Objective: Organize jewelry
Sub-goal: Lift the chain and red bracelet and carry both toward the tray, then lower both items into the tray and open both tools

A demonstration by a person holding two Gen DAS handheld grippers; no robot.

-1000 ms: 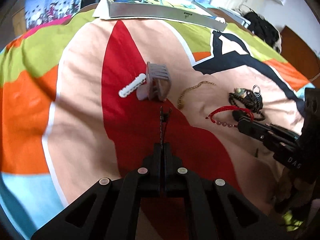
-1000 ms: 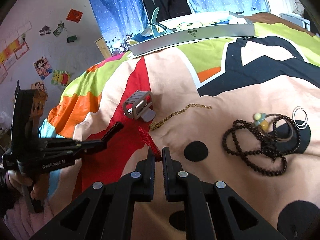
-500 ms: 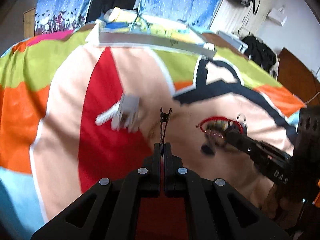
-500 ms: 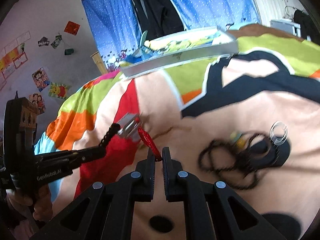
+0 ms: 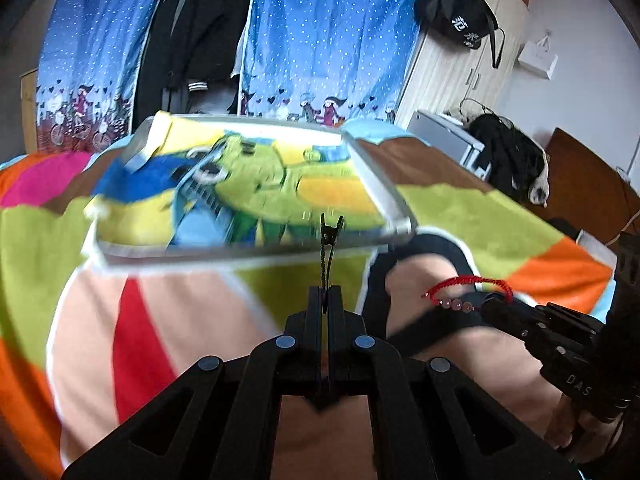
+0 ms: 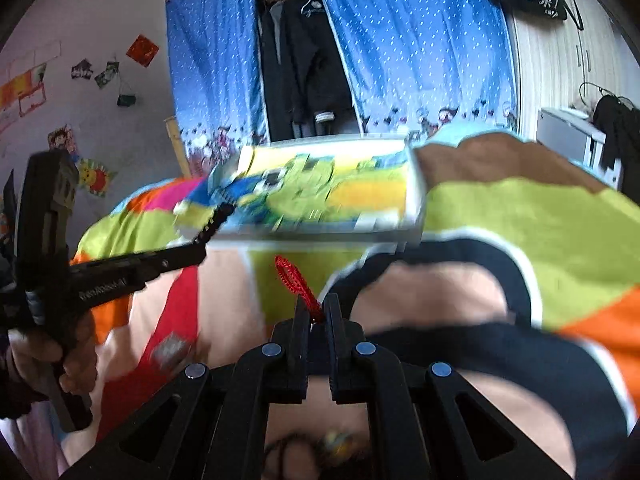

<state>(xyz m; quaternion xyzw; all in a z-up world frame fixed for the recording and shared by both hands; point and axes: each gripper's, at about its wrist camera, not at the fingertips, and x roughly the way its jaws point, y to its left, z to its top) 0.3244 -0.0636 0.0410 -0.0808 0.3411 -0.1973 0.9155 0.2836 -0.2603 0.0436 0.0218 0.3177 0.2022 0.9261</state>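
My left gripper point(image 5: 325, 295) is shut on a thin dark clip point(image 5: 330, 240) that sticks up past its fingertips, its forked end in front of the tray's near wall. My right gripper point(image 6: 316, 309) is shut on a red cord bracelet point(image 6: 294, 280). In the left wrist view that bracelet point(image 5: 468, 285) hangs as a loop with pink beads from the right gripper point(image 5: 490, 303). The tray point(image 5: 240, 251) is shallow and silver-rimmed with a cartoon picture inside; it lies ahead on the bed. The left gripper point(image 6: 222, 213) reaches toward the tray's left corner point(image 6: 240, 236).
A colourful bedspread point(image 5: 460, 216) covers the bed. Blurred black beads point(image 6: 304, 450) lie below my right gripper and a grey blur point(image 6: 170, 350) sits on the red patch. Blue curtains point(image 5: 328, 40) and hanging dark clothes stand behind the tray. A hand point(image 6: 76, 360) holds the left gripper.
Both grippers have risen and swung forward from the jewellery on the bed toward the far tray, each still holding its piece. The grey stand, gold chain and beads have dropped out of the left view.
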